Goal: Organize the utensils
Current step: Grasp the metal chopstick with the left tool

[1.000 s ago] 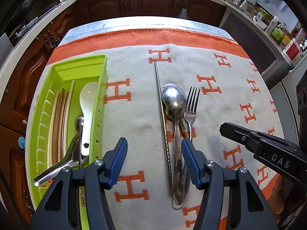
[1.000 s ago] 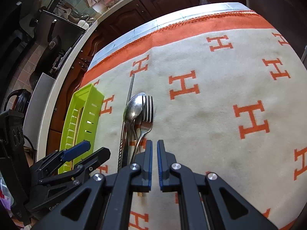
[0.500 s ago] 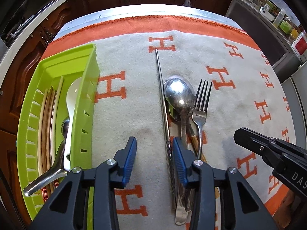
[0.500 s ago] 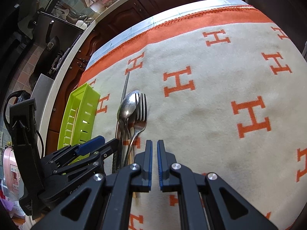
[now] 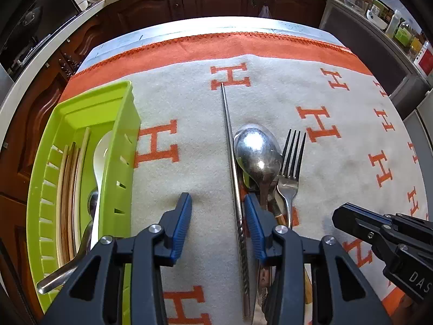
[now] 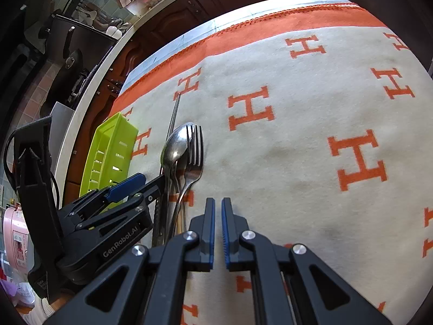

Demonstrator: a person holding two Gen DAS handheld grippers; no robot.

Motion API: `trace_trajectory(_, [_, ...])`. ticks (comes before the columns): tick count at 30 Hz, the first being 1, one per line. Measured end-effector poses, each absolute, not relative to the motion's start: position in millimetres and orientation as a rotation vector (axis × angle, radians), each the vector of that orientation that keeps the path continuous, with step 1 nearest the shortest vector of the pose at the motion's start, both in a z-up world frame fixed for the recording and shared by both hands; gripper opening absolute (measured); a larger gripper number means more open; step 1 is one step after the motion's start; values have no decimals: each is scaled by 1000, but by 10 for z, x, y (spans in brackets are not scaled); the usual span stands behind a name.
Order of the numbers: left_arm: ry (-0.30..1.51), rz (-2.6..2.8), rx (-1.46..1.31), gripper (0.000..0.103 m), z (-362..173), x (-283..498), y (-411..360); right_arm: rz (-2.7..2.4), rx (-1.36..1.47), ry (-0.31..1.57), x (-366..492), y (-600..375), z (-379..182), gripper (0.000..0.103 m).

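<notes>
1. Closing on the metal chopstick (image 5: 230,146) is the step you seem to be on: it lies along the centre of the left wrist frame, its grooved end between your left gripper (image 5: 217,224) pads, nearer the right pad. The jaws are closing with the chopstick between them, not yet pinched.
2. Centre the chopstick before you squeeze; the right pad (image 5: 253,224) sits almost against the spoon (image 5: 257,151) handle, so shift slightly left or you risk catching both.
3. Mind the pile just right of the chopstick: spoon, fork (image 5: 291,168) and a wooden handle under them overlap, so lift straight up.
4. Carry it to the green tray (image 5: 119,124) at the left of the frame, which already holds wooden chopsticks and spoons.
5. Keep your right gripper (image 6: 218,230) clear; it hovers over the blanket (image 6: 311,108), jaws closed and empty.
</notes>
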State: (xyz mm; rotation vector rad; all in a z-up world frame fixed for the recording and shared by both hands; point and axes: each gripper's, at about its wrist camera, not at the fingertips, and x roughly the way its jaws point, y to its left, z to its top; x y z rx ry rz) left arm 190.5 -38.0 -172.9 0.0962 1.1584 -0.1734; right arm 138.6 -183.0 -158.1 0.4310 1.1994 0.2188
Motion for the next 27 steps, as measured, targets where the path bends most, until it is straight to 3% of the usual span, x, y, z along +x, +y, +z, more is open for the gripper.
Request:
trace_trajectory(1, [1153,-176,98,9,-1723,1903,-384,222,433,1199,1384,-1827,-1583,5])
trace_trajectory(2, [1155,-175,101,5,-1725,1900,-381,226,433,1199,1381,-1824,-1583,5])
trace_trajectory(15, [1122,-162,33,3,-1377,1560,-63,308,429,1186,1399,-1589,-1514,5])
trace_trajectory(27, [1064,-113,-55,3,-983,1221,701,364,374,1209,1523,-1143,-1550,5])
